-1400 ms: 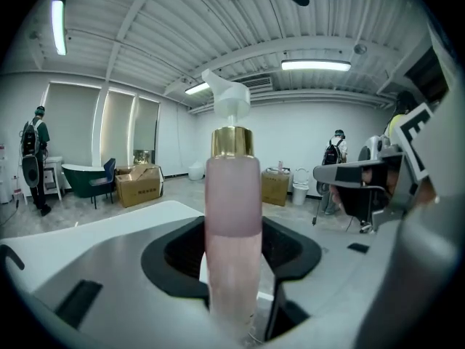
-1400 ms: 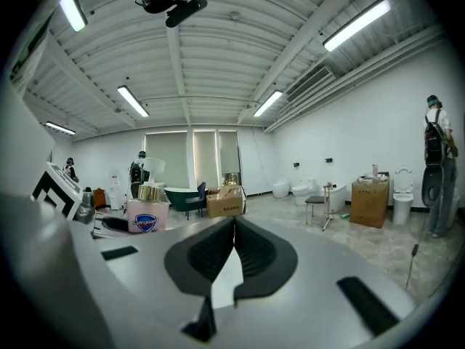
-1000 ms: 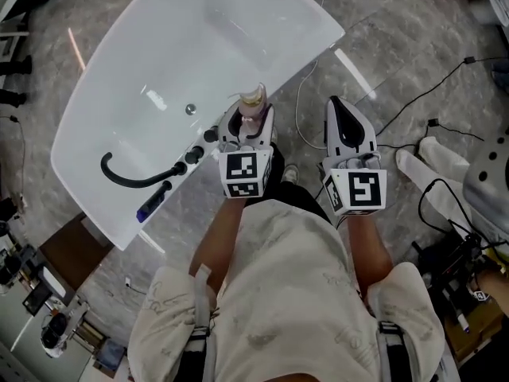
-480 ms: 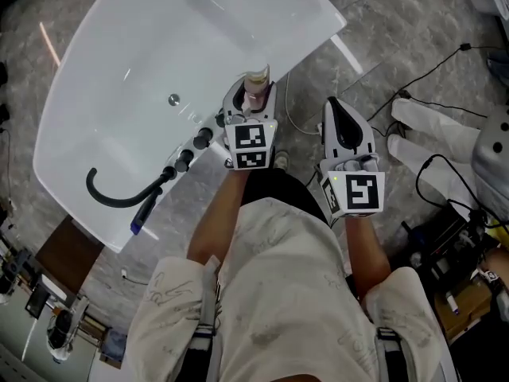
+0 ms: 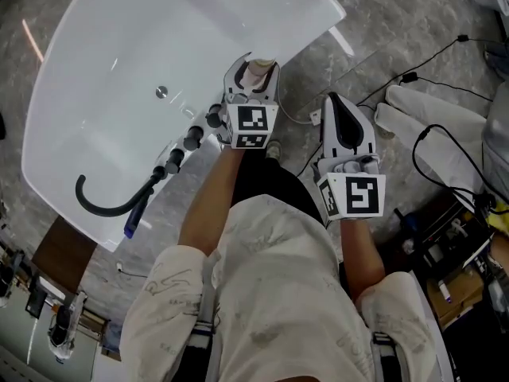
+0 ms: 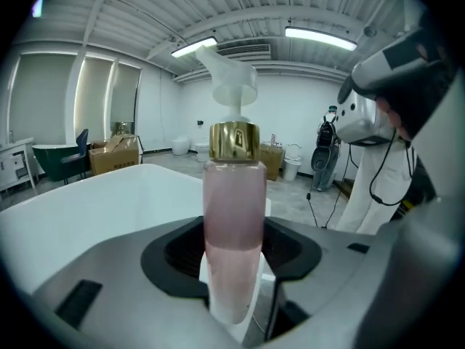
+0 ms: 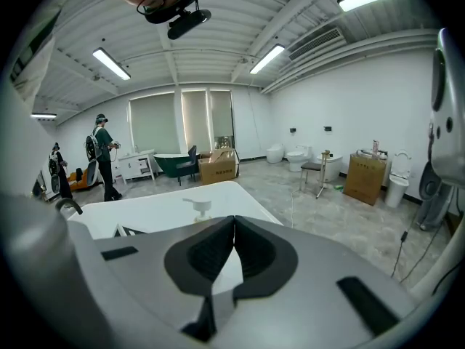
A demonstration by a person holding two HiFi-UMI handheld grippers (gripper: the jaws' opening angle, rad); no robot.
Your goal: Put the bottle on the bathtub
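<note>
Left gripper view has the left gripper [image 6: 234,286] clamped on the bottle [image 6: 232,209], its dark pads [image 6: 180,251] pressed against the lower part of the clear, pink-filled body. The bottle stands upright, with a gold collar [image 6: 235,142] and a white pump head [image 6: 231,78] on top. Beyond it lies the white bathtub [image 6: 80,209]. From the head view, the bottle sits at the tub's near right rim [image 5: 310,34], just right of a row of dark knobs [image 5: 193,138]; whether its base touches the rim cannot be told. A black hose [image 5: 103,204] curves across the tub's near left part, and the drain [image 5: 161,92] sits in the basin. The right gripper [image 7: 233,227] has its jaws pressed together with nothing between them. It hangs over the grey floor [image 5: 398,22] to the right of the tub, apart from the bottle. Cables [image 5: 410,76] and a white cloth [image 5: 421,106] lie on the floor further right.
</note>
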